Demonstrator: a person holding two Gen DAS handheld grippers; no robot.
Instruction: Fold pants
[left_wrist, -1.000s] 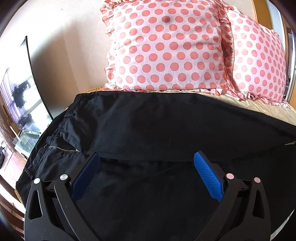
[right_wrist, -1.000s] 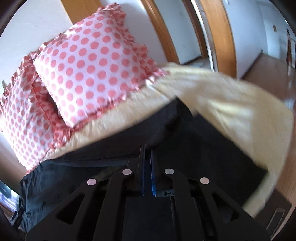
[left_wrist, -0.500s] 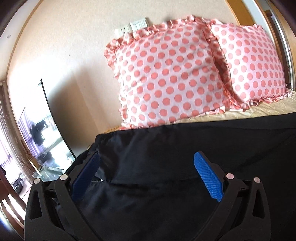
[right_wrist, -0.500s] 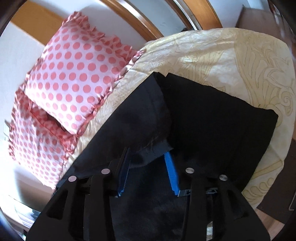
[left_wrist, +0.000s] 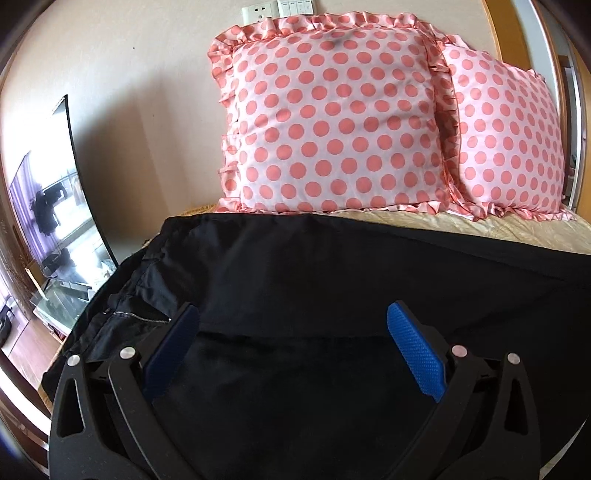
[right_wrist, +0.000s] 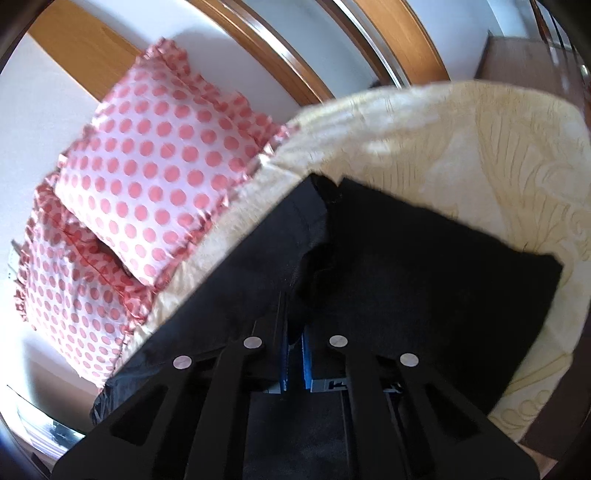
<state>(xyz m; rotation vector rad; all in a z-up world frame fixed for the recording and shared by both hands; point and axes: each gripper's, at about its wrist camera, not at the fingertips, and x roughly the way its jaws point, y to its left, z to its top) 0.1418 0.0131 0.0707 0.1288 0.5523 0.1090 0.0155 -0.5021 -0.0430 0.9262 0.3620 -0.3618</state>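
Black pants (left_wrist: 332, 280) lie spread across the bed (right_wrist: 480, 155), waistband near its left edge. Your right gripper (right_wrist: 295, 354) has just clamped a fold of leg fabric, ready to carry it over. Your left gripper (left_wrist: 291, 350) hovers with jaws wide, holding nothing.

Left gripper (left_wrist: 291, 325) open wide, blue pads (left_wrist: 415, 356) well apart, hovering over black pants (left_wrist: 332, 273) with no cloth between them. Pants spread flat across the bed (left_wrist: 517, 227), one layer folded over another, fold edge running between the pads. Zipper (left_wrist: 136, 315) showing at the pants' left end, just beside the left pad. Two pink polka-dot pillows (left_wrist: 332, 122) upright behind the pants, against the wall. Wall sockets (left_wrist: 279, 9) above the pillows. Mirror (left_wrist: 48, 206) left of the pants.
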